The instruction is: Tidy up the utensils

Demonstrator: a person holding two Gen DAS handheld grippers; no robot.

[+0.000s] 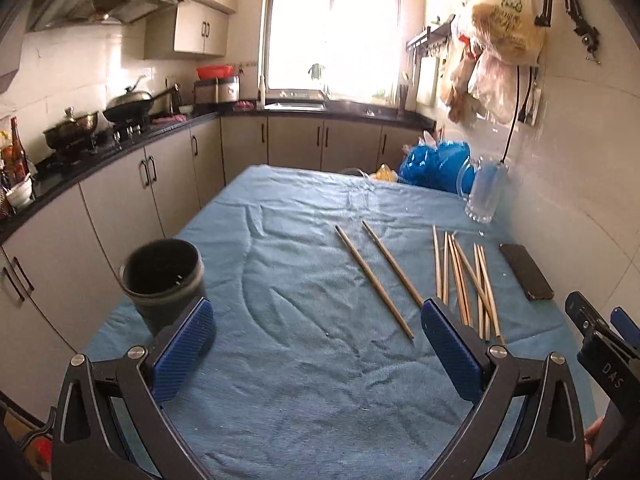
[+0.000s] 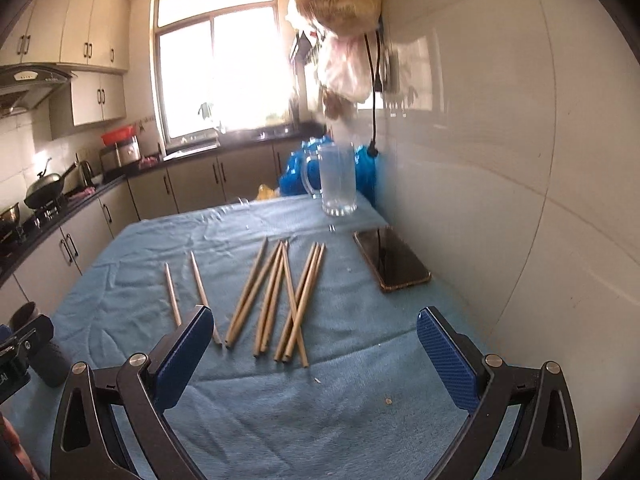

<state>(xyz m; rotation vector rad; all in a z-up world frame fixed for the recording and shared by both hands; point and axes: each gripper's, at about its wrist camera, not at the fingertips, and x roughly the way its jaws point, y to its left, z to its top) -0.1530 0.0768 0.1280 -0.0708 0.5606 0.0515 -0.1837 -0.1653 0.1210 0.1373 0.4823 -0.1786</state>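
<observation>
Honestly, my worry is the heap of chopsticks [image 2: 280, 300]: they cross one another, so pinching one could roll or drag its neighbours toward the phone [image 2: 390, 258]. They look thin, smooth and pale, lying on the bench's blue cloth [image 1: 300, 400], two apart to the left. My left gripper [image 1: 318, 356] and right gripper [image 2: 316, 354] have fingers released, holding nothing. Black cup [image 1: 162, 276] stands left.

Nine chopsticks [image 2: 280, 300], one black cup [image 1: 164, 280], one glass mug [image 2: 338, 180], one phone [image 2: 392, 258].

The left gripper's arm hides most of the dark cup [image 2: 28, 316]; hanging bags [image 2: 340, 4] are blurred.
</observation>
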